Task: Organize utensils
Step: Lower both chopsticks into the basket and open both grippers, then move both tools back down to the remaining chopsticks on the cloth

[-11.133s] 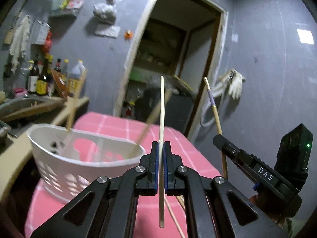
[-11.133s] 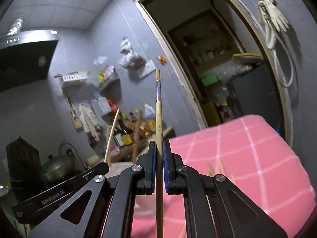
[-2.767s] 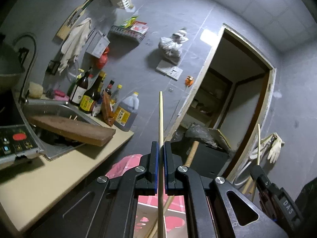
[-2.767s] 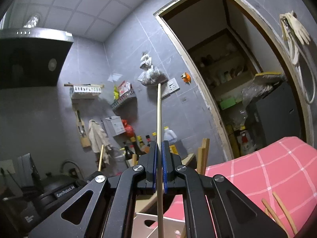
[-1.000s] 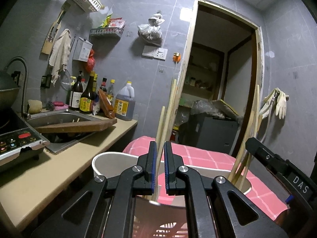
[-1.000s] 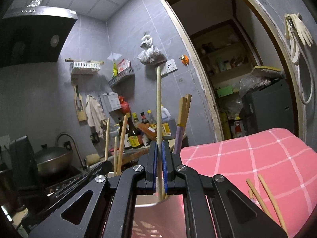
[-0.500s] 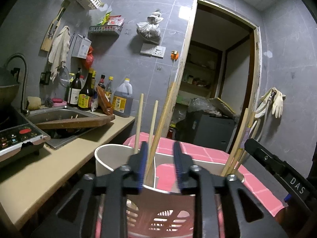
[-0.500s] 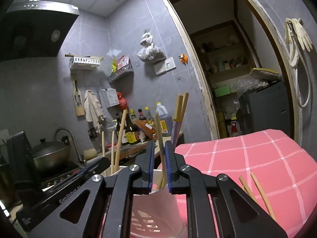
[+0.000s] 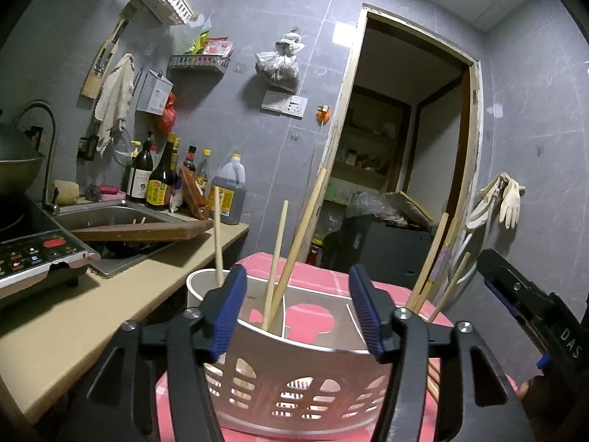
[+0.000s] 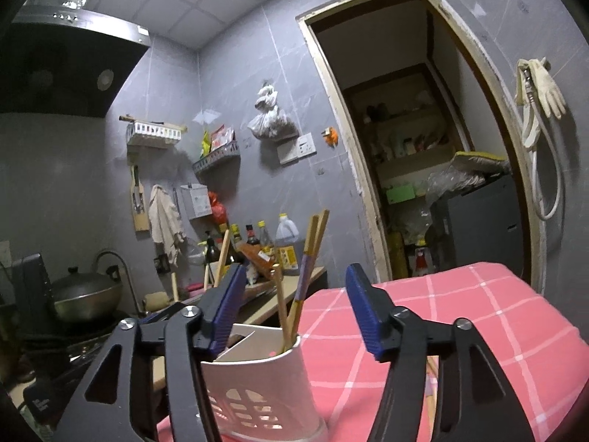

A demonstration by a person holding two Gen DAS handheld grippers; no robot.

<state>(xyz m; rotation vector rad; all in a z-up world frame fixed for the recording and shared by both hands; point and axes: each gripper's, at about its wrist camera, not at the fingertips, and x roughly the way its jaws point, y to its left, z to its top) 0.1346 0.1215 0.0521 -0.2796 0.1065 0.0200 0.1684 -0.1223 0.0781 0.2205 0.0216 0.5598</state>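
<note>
A white perforated utensil holder (image 9: 294,379) stands on the pink checked table, close in front of both grippers. Several wooden chopsticks lean in its compartments: one at the left (image 9: 218,235), a pair in the middle (image 9: 294,246) and more at the right end (image 9: 430,261). My left gripper (image 9: 297,309) hangs over the holder's near rim, jaws opening, its pads touching nothing. My right gripper (image 10: 294,309) is at the holder's (image 10: 257,379) right end, jaws opening too, with chopsticks (image 10: 307,269) standing free beyond them. The right gripper's body (image 9: 530,305) shows at the right edge.
The pink checked table (image 10: 460,313) stretches right toward the doorway, with loose chopsticks (image 10: 430,368) lying on it. A beige counter (image 9: 92,313) on the left carries an induction cooker (image 9: 33,258), a sink (image 9: 110,217) with a board across it, and bottles (image 9: 162,180).
Both grippers went from shut on a chopstick to open. The released chopsticks now lean in the holder, and both grippers sit a little lower and closer to it.
</note>
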